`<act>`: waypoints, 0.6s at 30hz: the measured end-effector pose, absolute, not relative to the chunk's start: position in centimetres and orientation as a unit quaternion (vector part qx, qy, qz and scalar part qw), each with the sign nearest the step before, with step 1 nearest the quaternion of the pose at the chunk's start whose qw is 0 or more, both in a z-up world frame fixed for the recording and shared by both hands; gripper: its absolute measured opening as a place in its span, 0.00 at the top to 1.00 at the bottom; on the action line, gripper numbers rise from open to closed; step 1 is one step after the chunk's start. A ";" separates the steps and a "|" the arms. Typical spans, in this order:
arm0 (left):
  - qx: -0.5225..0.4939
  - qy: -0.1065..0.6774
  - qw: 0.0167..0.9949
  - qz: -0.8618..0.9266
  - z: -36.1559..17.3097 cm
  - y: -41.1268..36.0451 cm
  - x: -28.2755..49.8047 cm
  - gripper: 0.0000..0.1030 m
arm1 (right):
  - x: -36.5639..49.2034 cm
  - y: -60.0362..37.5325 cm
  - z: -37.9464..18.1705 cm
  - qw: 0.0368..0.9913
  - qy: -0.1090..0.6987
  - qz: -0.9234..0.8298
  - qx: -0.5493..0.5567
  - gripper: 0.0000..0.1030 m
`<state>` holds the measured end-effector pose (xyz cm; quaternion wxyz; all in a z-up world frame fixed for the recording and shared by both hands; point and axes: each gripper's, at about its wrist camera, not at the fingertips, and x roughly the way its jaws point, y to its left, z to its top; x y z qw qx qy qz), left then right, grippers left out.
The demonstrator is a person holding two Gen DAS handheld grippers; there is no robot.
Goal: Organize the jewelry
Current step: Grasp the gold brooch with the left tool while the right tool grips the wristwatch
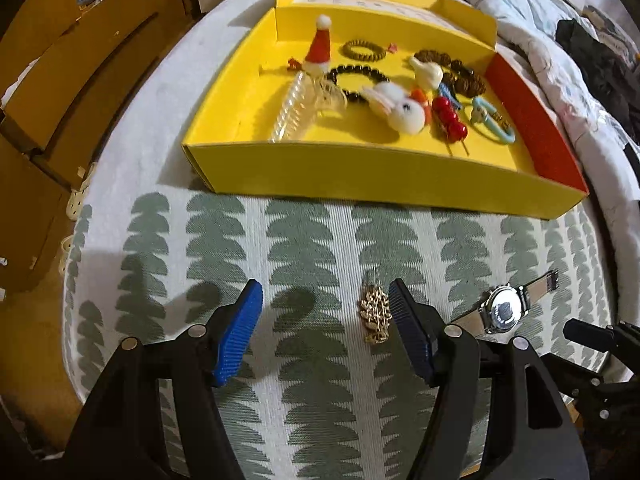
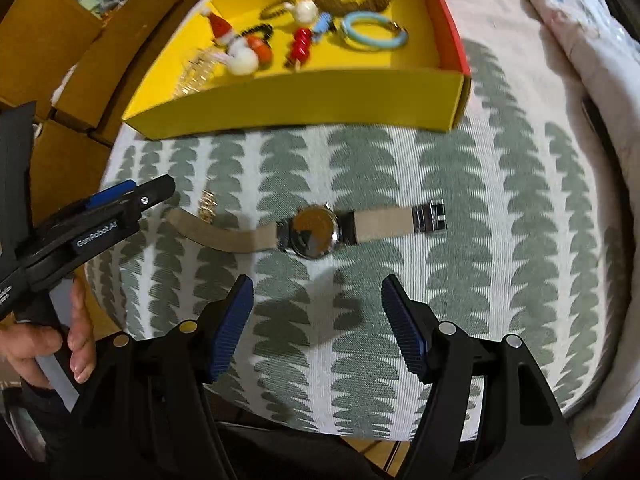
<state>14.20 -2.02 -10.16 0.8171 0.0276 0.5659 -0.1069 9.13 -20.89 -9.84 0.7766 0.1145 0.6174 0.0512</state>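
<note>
A gold brooch (image 1: 375,315) lies on the leaf-patterned cloth, just inside my left gripper's (image 1: 325,300) right finger; the gripper is open and empty. A wristwatch (image 2: 314,232) with a beige strap lies face down on the cloth ahead of my open, empty right gripper (image 2: 317,296); it also shows in the left wrist view (image 1: 505,309). The brooch (image 2: 208,205) peeks out by the strap's left end. A yellow box (image 1: 360,176) beyond holds bracelets, hair clips, a Santa hat clip (image 1: 319,49) and a blue bangle (image 2: 374,32).
Cardboard boxes (image 1: 48,92) stand at the left off the cushion edge. A rumpled quilt (image 1: 560,32) lies to the right and behind the box. The left gripper's body (image 2: 80,224) and the hand holding it show in the right wrist view.
</note>
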 end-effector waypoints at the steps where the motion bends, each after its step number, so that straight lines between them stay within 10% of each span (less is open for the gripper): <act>1: 0.028 0.567 0.816 -0.107 -10.4 -2.1 14.2 0.37 | 9.2 -20.9 -10.2 0.775 0.619 0.048 0.119 0.33; 18: 0.022 0.568 0.818 -0.091 -11.8 -3.0 14.7 0.37 | 10.4 -21.9 -11.8 0.769 0.621 0.025 0.153 0.33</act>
